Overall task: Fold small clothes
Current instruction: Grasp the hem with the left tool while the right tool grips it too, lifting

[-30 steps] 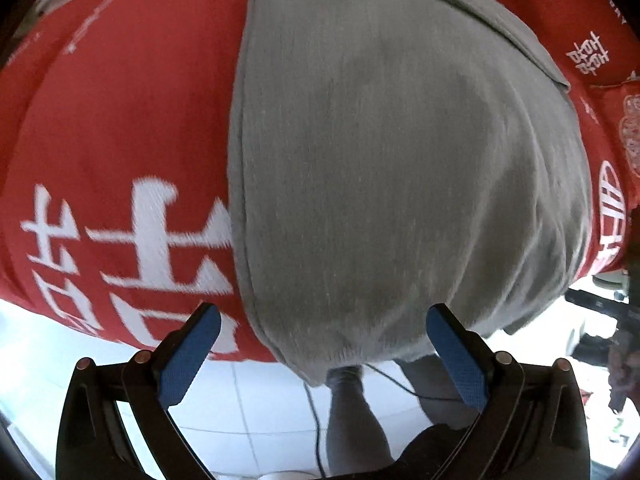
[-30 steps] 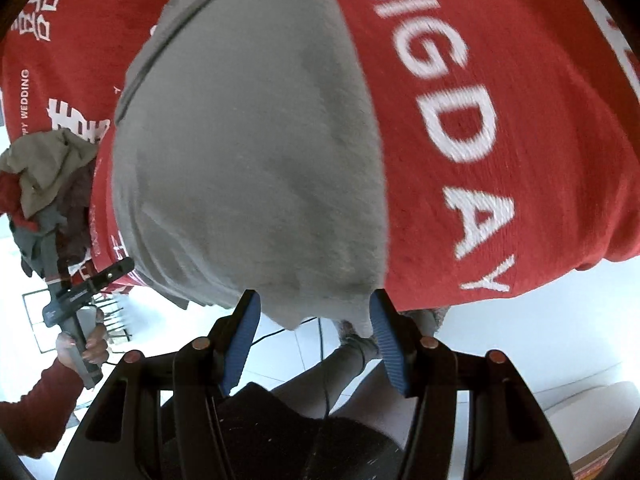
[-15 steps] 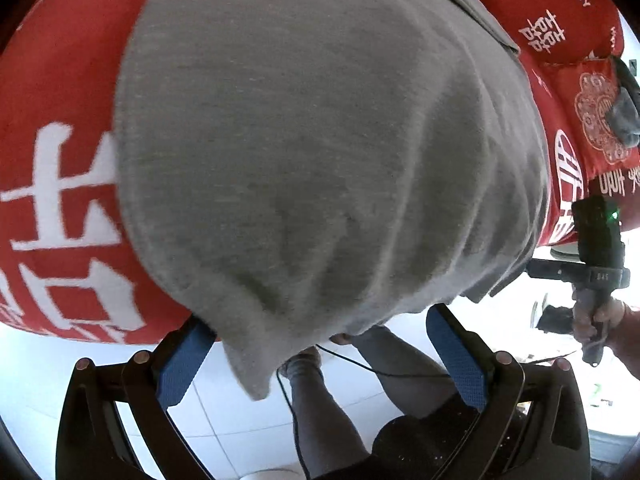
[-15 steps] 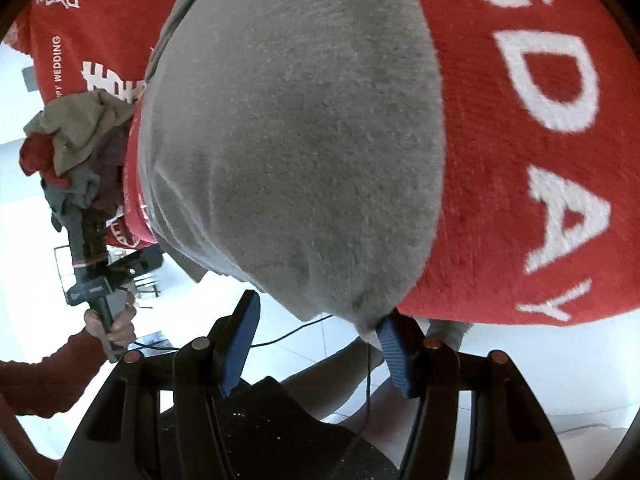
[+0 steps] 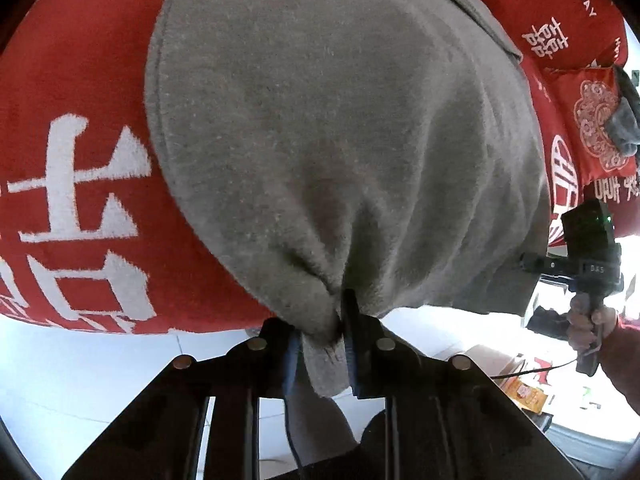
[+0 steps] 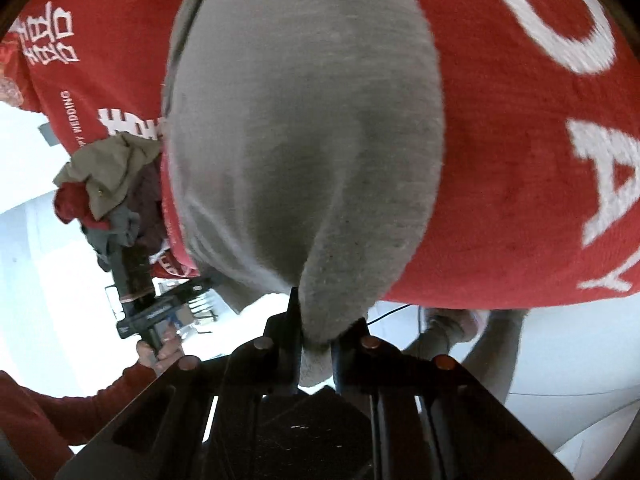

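Grey cloth fills most of the left wrist view, lying on a red blanket with big white letters. Going from left to right, the blanket's white signs sit at 9 o'clock, the cloth covers the middle, and at 3 o'clock the right gripper shows as a black tool held in a hand. A red pillow with a white round pattern lies at 2 o'clock, with a small dark grey thing on its edge. At 6 o'clock the left gripper is squeezed tight on a bunched corner of the cloth, and a bit of the cloth pokes out below the fingers. In the right wrist view, the left gripper shows at 8 o'clock, held in a hand with a red sleeve. Just above it, at 9 o'clock, is a pile of clothes in tan, red and dark colours. The cloth runs from 12 o'clock down the middle. White letters on the blanket are at 3 o'clock. At 6 o'clock the right gripper is pinched tight on another corner of the cloth, which hangs over the blanket's edge. White floor shows beyond the edge.
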### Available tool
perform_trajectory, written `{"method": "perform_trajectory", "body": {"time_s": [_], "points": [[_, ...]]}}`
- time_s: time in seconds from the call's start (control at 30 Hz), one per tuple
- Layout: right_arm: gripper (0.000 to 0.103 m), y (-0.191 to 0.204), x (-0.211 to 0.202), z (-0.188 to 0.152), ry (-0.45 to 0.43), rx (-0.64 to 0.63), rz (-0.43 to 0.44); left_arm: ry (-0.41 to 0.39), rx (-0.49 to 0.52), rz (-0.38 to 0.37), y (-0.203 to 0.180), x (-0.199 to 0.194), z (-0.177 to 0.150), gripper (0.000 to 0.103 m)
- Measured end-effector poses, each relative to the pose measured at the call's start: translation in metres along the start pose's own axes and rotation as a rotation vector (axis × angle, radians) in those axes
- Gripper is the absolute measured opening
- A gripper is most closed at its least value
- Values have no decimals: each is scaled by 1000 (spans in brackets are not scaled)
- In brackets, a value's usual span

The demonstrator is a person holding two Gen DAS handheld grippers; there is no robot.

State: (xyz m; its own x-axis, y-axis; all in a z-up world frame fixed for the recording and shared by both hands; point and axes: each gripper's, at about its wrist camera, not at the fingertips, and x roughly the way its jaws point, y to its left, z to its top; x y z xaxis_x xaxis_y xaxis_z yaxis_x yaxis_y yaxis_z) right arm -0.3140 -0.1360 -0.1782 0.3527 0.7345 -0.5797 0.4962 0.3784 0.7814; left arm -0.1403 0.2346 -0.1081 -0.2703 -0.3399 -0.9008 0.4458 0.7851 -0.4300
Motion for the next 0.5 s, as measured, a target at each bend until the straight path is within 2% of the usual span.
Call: {"method": "perform_trajectory", "body": {"time_s": [0.17,0.5], "points": [[12,10,-14,-4,-60,30,104,-48,-21,-85,-2,-28,2,15],[12,44,-39,-3,-192,43,269,-162,-20,-183,-7,-82,30,15]]}}
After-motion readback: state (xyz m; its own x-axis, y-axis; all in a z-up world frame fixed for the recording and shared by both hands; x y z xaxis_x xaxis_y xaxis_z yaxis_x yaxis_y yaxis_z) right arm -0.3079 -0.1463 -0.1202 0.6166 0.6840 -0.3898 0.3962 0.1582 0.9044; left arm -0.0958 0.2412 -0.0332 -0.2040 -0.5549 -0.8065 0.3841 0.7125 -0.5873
